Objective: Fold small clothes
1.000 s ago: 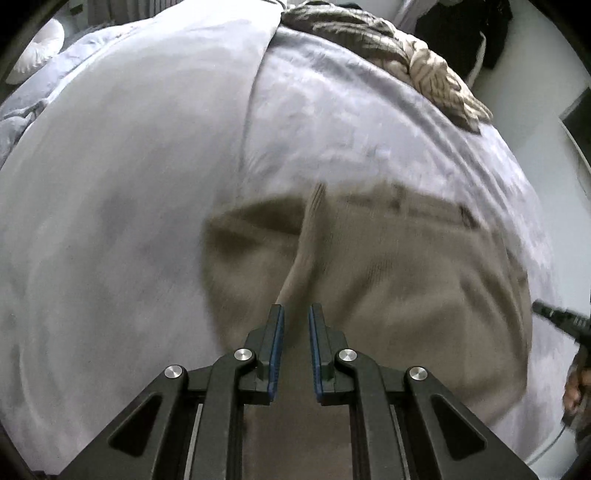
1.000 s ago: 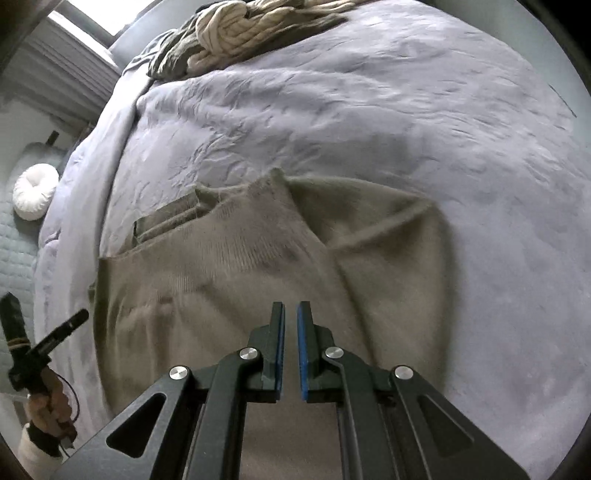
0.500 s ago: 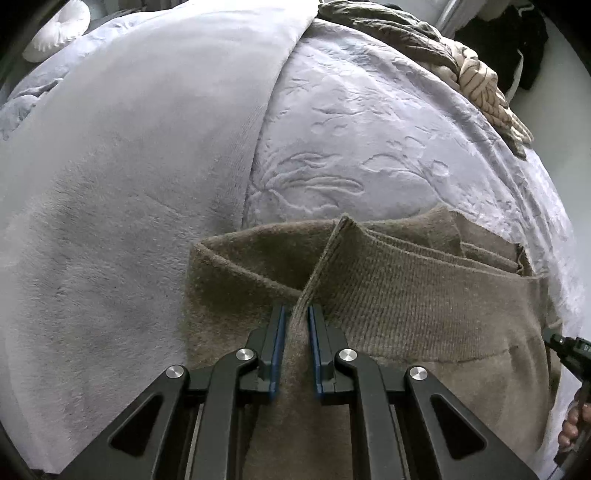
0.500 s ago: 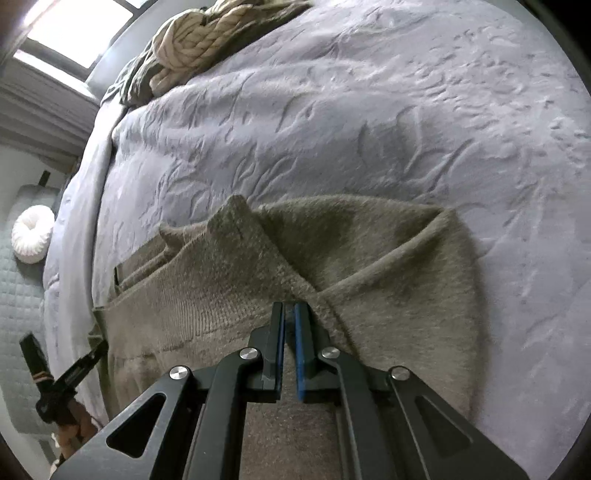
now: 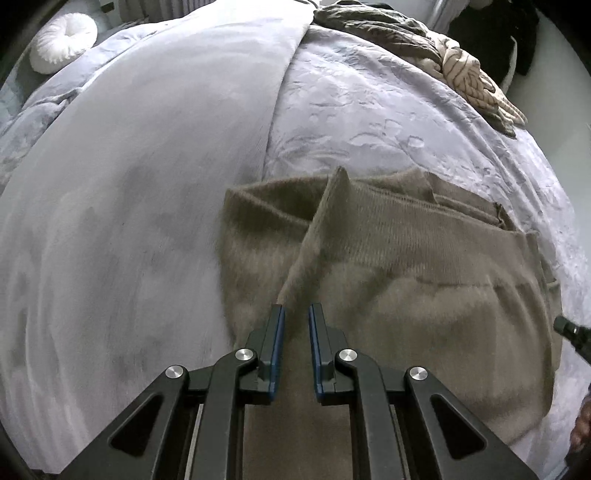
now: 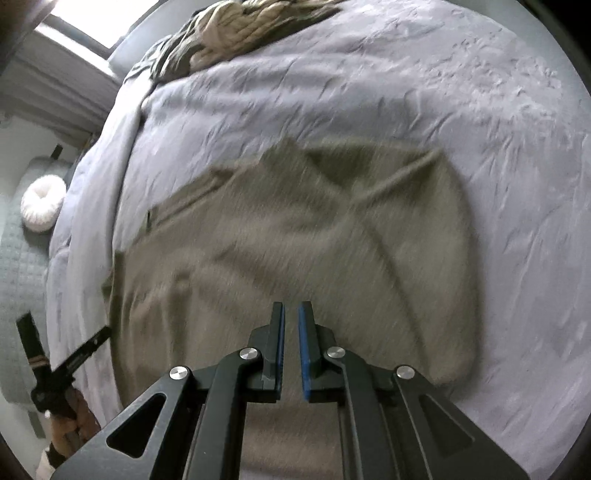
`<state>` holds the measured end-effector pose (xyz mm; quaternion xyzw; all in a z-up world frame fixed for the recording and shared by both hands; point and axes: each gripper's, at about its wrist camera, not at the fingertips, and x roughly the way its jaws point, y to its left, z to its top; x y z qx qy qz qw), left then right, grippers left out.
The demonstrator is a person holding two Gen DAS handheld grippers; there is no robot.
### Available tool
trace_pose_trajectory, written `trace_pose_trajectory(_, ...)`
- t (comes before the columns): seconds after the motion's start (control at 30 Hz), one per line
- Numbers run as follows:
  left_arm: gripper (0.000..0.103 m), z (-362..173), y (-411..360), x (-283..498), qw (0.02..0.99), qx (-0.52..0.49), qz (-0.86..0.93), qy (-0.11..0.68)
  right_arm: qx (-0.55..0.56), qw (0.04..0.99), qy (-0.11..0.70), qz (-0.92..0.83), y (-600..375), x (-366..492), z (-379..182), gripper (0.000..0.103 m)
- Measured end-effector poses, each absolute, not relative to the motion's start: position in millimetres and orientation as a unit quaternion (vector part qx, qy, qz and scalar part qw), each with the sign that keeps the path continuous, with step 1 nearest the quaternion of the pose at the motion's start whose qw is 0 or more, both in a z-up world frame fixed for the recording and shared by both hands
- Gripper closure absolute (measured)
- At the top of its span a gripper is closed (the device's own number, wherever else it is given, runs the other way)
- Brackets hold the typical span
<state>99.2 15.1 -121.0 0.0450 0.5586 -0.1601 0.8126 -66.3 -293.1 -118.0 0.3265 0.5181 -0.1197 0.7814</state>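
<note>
1. The olive-brown knit garment lies on the bed, and everything here is placed from it. Its near part runs under both grippers and off the bottom of each view, so its full shape cannot be made out.
2. In the right wrist view the garment is smeared by motion blur; its folds and ribbed edge read only roughly.
3. The left gripper has its jaws nearly together, pinching a raised ridge of the garment that runs up from between the blue pads to a peaked corner.
4. The right gripper also stands almost closed over the garment. Its jaws have just parted slightly, and whether fabric is clamped between the pads cannot be told.
5. From the right wrist view the left gripper shows at the garment's left edge, with the hand holding it partly cut off by the rim.
6. From the left wrist view only a dark tip of the right gripper shows at the garment's right edge.
7. The garment rests on a pale lilac embossed bedspread; to its left lies a smoother plush blanket.
8. Beyond the garment, at the far edge of the bed, lies a heap of other clothes, including a cream cable knit.
9. Far left of the garment sits a round white cushion.
10. A bright window shows past the heap.
</note>
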Motion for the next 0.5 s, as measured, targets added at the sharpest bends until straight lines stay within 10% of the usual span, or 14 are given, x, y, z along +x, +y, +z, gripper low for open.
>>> trace_pose_trajectory(0.23, 0.088, -130, 22, 77, 0.798, 0.072, -0.148, 0.58, 0.327, 0.769, 0.54, -0.103, -264, -76, -129, 0.095)
trace_pose_trajectory(0.27, 0.074, -130, 23, 75, 0.799, 0.075, -0.141, 0.58, 0.329, 0.767, 0.541, -0.103, -262, -77, -129, 0.095)
trace_pose_trajectory(0.3, 0.03, -129, 25, 73, 0.801, 0.076, -0.134, 0.578, 0.329, 0.767, 0.542, -0.102, -260, -78, -129, 0.095)
trace_pose_trajectory(0.33, 0.007, -127, 28, 71, 0.808, 0.075, -0.117, 0.573, 0.33, 0.766, 0.543, -0.101, -258, -79, -129, 0.095)
trace_pose_trajectory(0.5, 0.001, -119, 35, 67, 0.821, 0.073, -0.099, 0.557, 0.331, 0.763, 0.547, -0.097, -248, -80, -128, 0.094)
